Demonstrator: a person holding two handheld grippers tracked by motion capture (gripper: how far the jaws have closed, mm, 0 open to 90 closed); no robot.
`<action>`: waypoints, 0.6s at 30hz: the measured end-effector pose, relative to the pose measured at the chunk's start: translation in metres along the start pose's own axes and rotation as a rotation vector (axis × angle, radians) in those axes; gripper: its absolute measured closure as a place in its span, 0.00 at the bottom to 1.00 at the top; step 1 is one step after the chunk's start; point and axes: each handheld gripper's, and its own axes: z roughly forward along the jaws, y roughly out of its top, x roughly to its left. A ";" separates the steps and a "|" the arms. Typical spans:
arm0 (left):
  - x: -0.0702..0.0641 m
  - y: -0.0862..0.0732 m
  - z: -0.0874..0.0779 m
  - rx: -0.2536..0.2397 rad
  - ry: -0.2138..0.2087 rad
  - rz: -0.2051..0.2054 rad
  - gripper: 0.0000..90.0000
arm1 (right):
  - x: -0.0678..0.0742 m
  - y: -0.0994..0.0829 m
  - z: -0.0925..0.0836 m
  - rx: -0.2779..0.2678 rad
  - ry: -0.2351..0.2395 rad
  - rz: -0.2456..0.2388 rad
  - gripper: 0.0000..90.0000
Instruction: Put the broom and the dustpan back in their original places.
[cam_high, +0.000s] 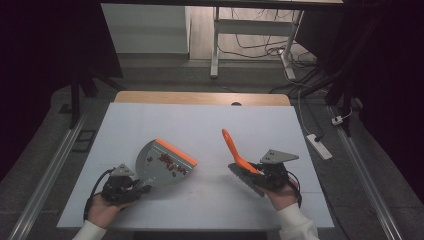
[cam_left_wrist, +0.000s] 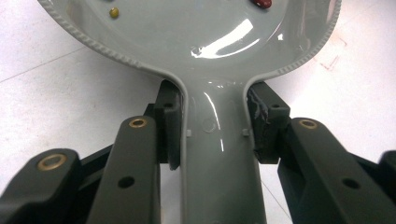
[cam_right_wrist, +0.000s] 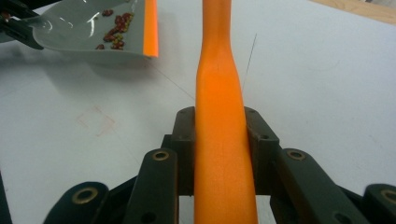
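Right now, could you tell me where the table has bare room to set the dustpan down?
The far half of the white table, beyond the dustpan and brush, is bare, as is the gap between them. The near corners are crowded by the left gripper and right gripper.

In the left gripper view the grey dustpan (cam_left_wrist: 205, 37) runs off the top edge, so its orange lip and most of the beans stay out of frame; its handle leaves by the bottom edge between the jaws. One red bean (cam_left_wrist: 261, 3) is cropped at the top.

In the right gripper view the orange brush handle (cam_right_wrist: 222, 116) is cut at top and bottom, and its bristles lie outside the frame.

In the high view the scattered bits (cam_high: 169, 162) in the pan are too small to name, and the person's sleeves (cam_high: 295, 225) are cut off at the lower edge.
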 end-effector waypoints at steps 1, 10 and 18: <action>-0.001 0.000 0.000 -0.004 0.005 -0.009 0.69 | -0.001 -0.001 0.000 0.004 0.000 0.001 0.78; -0.003 -0.002 0.001 -0.020 0.038 -0.058 0.69 | -0.006 -0.004 -0.007 -0.002 0.007 0.023 0.78; -0.003 -0.004 0.000 -0.045 0.073 -0.104 0.69 | -0.006 -0.006 -0.009 0.012 0.020 0.044 0.78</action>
